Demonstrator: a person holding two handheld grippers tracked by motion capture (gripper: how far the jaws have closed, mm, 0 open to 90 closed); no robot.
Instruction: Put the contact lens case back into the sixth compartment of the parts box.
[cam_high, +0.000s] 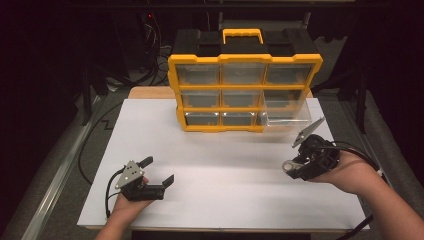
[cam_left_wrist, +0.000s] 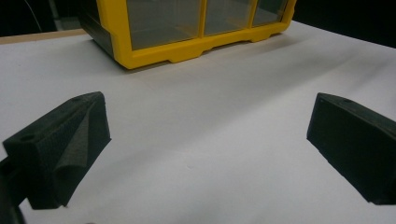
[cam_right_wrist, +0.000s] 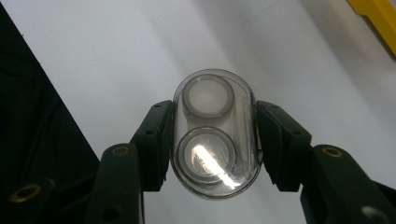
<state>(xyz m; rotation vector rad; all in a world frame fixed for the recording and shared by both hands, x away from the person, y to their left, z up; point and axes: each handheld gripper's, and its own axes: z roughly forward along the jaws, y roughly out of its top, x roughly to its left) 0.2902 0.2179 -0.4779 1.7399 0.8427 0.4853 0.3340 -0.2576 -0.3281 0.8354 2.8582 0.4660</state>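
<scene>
Right gripper: the black two-jaw gripper (cam_high: 295, 167) in the person's right hand (cam_high: 350, 172) is over the right side of the worktop, jaws pressed in on either side of a small clear plastic oval case (cam_right_wrist: 215, 133).
Clear case: in the right gripper view you can see two round things stacked inside it, one pale, one shiny and reflecting light. Could be coins or little discs, honestly too glary to tell. It's held up off the worktop, near the right front corner of the organizer.
Left gripper: the other black two-jaw gripper (cam_high: 159, 171), with a grey three-cornered plate on top, sits low over the front left of the worktop in the left hand (cam_high: 127, 202). Jaws are spread wide, with bare white surface between them in the left gripper view (cam_left_wrist: 205, 149).
Organizer: big yellow and black plastic parts organizer (cam_high: 245, 92) with a yellow carry handle stands upright at the back middle of the worktop, three rows of three clear drawers.
Pulled drawer: the clear plastic drawer (cam_high: 285, 112) at the right of the lower rows sticks out forward from the frame. Looks empty from here.
Worktop: flat white sheet (cam_high: 220, 170) on a wooden worktop, dark room all around.
Gap: the two grippers are well apart, left one well short of the organizer.
</scene>
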